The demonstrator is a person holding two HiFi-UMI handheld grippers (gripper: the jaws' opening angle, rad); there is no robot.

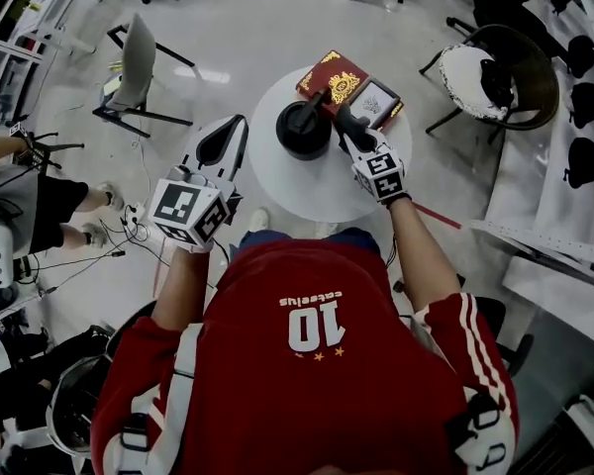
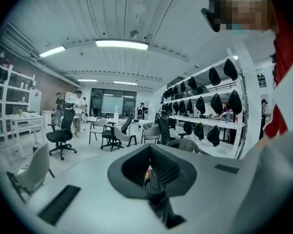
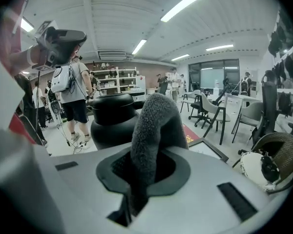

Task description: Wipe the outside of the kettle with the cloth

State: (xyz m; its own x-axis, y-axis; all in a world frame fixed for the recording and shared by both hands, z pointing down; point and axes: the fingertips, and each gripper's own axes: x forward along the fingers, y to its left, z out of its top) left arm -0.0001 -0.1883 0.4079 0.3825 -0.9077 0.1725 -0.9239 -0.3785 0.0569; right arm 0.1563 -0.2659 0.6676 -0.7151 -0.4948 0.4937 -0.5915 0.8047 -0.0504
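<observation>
Though head view barely shows it, right gripper (image 3: 145,167) clamps grey cloth (image 3: 154,126) beside kettle (image 3: 112,121), left gripper (image 2: 154,177) clenched empty

Bright ceiling strip lights (image 2: 121,44) light evenly; fisheye edges curve and darken.

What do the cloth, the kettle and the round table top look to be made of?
The cloth is grey with a fuzzy pile, likely microfibre or terry; the nap shows along its edge. The kettle has a black, smooth, faintly glossy body, either coated metal or ceramic; I cannot tell which. The table has a plain white, even, matte top, probably laminate or painted board.
</observation>
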